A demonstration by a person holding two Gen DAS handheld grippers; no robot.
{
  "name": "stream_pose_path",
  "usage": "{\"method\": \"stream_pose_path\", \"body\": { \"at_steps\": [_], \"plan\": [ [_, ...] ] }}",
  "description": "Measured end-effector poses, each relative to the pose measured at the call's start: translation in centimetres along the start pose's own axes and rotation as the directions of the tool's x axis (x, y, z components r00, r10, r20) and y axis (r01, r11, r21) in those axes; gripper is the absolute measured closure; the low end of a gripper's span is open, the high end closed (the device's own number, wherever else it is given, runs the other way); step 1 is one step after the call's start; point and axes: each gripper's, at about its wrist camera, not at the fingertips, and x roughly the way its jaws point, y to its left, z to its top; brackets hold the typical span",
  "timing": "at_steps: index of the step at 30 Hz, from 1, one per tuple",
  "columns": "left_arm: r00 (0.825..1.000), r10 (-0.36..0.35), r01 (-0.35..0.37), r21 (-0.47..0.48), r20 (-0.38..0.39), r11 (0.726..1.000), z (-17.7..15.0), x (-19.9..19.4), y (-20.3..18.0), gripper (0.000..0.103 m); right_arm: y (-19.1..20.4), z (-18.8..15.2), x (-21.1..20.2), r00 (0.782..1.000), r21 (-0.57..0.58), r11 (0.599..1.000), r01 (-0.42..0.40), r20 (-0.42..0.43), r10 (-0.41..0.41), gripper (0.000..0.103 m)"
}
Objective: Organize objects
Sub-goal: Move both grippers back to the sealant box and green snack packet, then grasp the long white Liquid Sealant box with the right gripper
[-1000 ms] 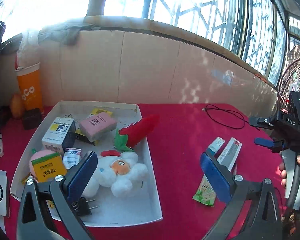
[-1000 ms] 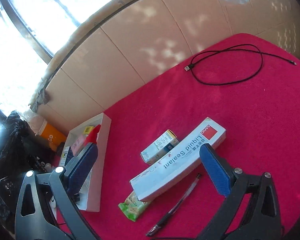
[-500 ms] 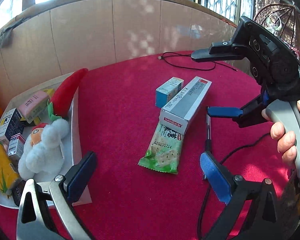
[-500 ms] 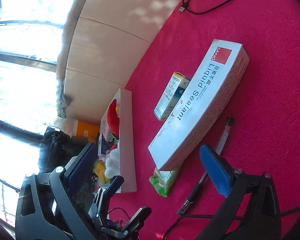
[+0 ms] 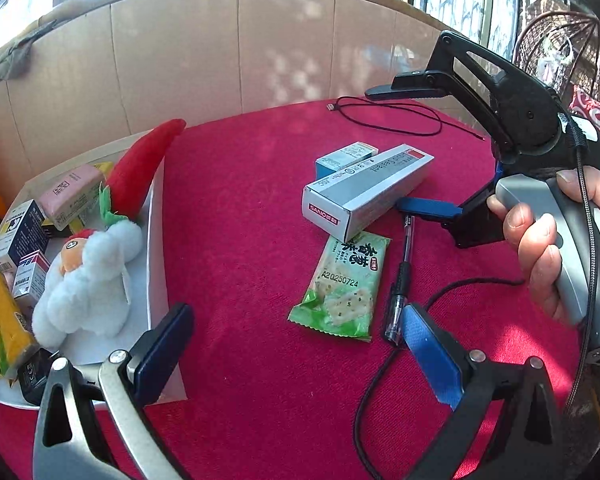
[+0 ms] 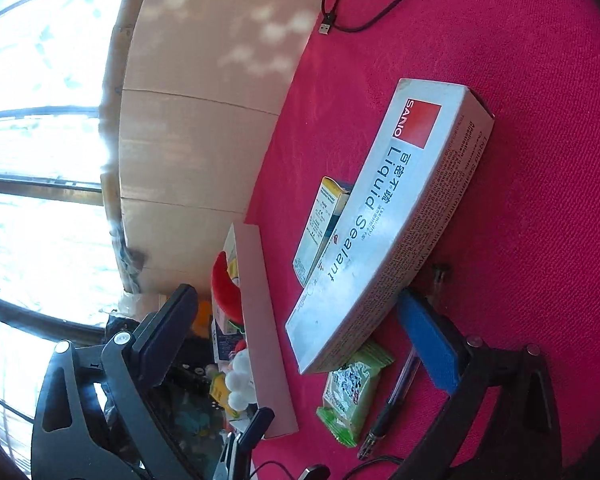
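Red felt covers the table (image 5: 260, 184), and at the far left sits the white tray (image 5: 156, 264), already crowded: small boxes, a white plush toy (image 5: 88, 280) and a red plush chilli (image 5: 140, 168) leaning over its wall. The left gripper (image 5: 296, 344) hovers low over the cloth, jaws spread wide, nothing between them.

Moving across to the centre, there is the loose pile. The green cracker packet (image 5: 344, 284) lies flat with one end tucked under the grey sealant box (image 5: 368, 188), and a small blue-and-white box (image 5: 346, 156) rests against that box's far side. A pen (image 5: 402, 276) lies just beside the packet.

On the right comes the right gripper (image 6: 296, 340), held in a hand (image 5: 548, 240), jaws wide apart too, tilted so the sealant box sits between them. One blue finger (image 5: 428, 206) is just beside the box's near long side, by the pen's top.

This looks like the pick of the sealant box. Best to close across its narrow width near the middle, keep that lower finger clear of the pen, and lift straight so the packet underneath and the small box alongside are not dragged. Thin card, so a gentle squeeze.
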Motion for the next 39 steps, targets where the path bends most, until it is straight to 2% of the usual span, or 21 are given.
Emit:
{"method": "stream_pose_path", "body": {
  "at_steps": [1, 5, 6, 8, 9, 11, 13, 15, 17, 19, 22, 25, 26, 28, 29, 32, 33, 35, 39],
  "plan": [
    [1.0, 0.0, 0.0, -0.002, -0.001, 1.0, 0.0, 0.0, 0.0, 0.0, 0.0, 0.1, 0.1, 1.0, 0.0, 1.0, -0.001, 0.002, 0.001, 0.005],
    [1.0, -0.003, 0.003, -0.004, -0.002, 1.0, -0.2, -0.2, -0.1, 0.0, -0.2, 0.5, 0.5, 1.0, -0.013, 1.0, 0.028, -0.002, -0.028, 0.027],
    [1.0, -0.003, 0.003, -0.005, -0.004, 1.0, -0.3, -0.2, 0.0, 0.0, -0.3, 0.6, 0.6, 1.0, -0.014, 0.999, 0.03, -0.003, -0.03, 0.03],
    [1.0, -0.003, 0.003, -0.006, -0.005, 1.0, -0.3, -0.3, -0.1, 0.0, -0.3, 1.0, 0.5, 0.999, -0.013, 0.999, 0.042, -0.001, -0.042, 0.03],
    [1.0, -0.003, 0.003, -0.005, -0.004, 1.0, -0.3, -0.2, -0.1, 0.0, 0.0, 1.1, 0.4, 0.997, -0.034, 0.997, 0.075, 0.003, -0.075, 0.03],
    [1.0, -0.002, 0.002, -0.008, 0.0, 1.0, -0.3, -0.3, 0.1, 0.0, 1.0, 1.3, -0.2, 0.984, -0.126, 0.976, 0.178, 0.025, -0.177, 0.03],
    [1.0, -0.002, 0.002, -0.018, 0.007, 1.0, -0.6, -0.6, 0.4, 0.0, 2.1, 1.6, -1.4, 0.978, -0.21, 0.956, 0.206, 0.06, -0.198, 0.03],
    [1.0, -0.006, 0.006, -0.032, 0.01, 0.999, -0.6, -0.6, 0.7, 0.0, 3.5, 2.6, -2.4, 0.959, -0.323, 0.904, 0.279, 0.136, -0.248, 0.03],
    [1.0, -0.005, 0.006, -0.036, 0.01, 0.999, -0.6, -0.6, 0.6, 0.0, 4.9, 4.2, -2.4, 0.931, -0.449, 0.816, 0.363, 0.204, -0.301, 0.03],
    [1.0, -0.007, 0.008, -0.034, 0.008, 0.999, -0.6, -0.5, 0.4, 0.0, 5.5, 6.2, -1.3, 0.919, -0.518, 0.759, 0.394, 0.212, -0.332, 0.03],
    [1.0, -0.006, 0.006, -0.031, 0.007, 0.999, -0.6, -0.5, 0.4, 0.0, 6.0, 8.2, 1.7, 0.929, -0.605, 0.717, 0.347, 0.116, -0.352, 0.03],
    [1.0, -0.002, 0.002, -0.027, 0.004, 1.0, -0.5, -0.4, 0.5, 0.0, 6.3, 8.5, 4.9, 0.922, -0.685, 0.668, 0.292, 0.015, -0.387, 0.03],
    [1.0, -0.003, 0.003, -0.027, 0.003, 1.0, -0.5, -0.4, 0.5, 0.0, 6.3, 8.4, 5.8, 0.914, -0.707, 0.653, 0.273, -0.022, -0.406, 0.03],
    [1.0, -0.002, 0.002, -0.024, 0.001, 1.0, -0.5, -0.3, 0.5, 0.0, 6.0, 7.7, 7.1, 0.881, -0.751, 0.616, 0.237, -0.101, -0.462, 0.03],
    [1.0, 0.0, 0.0, -0.021, 0.001, 1.0, -0.4, -0.3, 0.6, 0.0, 6.0, 7.4, 7.0, 0.881, -0.765, 0.611, 0.202, -0.13, -0.455, 0.03],
    [1.0, 0.008, -0.008, -0.012, 0.002, 1.0, -0.3, 0.0, 0.4, 0.0, 5.5, 5.5, 5.6, 0.847, -0.801, 0.592, 0.094, -0.248, -0.47, 0.03],
    [1.0, 0.009, -0.009, -0.009, 0.001, 1.0, -0.2, 0.1, 0.4, 0.0, 5.4, 4.5, 5.0, 0.831, -0.822, 0.567, 0.063, -0.271, -0.485, 0.03],
    [1.0, 0.009, -0.009, -0.01, -0.003, 1.0, 0.1, 0.4, 0.4, 0.0, 5.1, 2.1, 4.2, 0.804, -0.876, 0.482, 0.029, -0.267, -0.532, 0.03],
    [1.0, 0.0, -0.001, -0.016, -0.023, 1.0, 1.0, 1.2, 0.3, 0.0, 5.3, -1.5, 4.5, 0.781, -0.949, 0.316, 0.016, -0.186, -0.596, 0.03]
  ]
}}
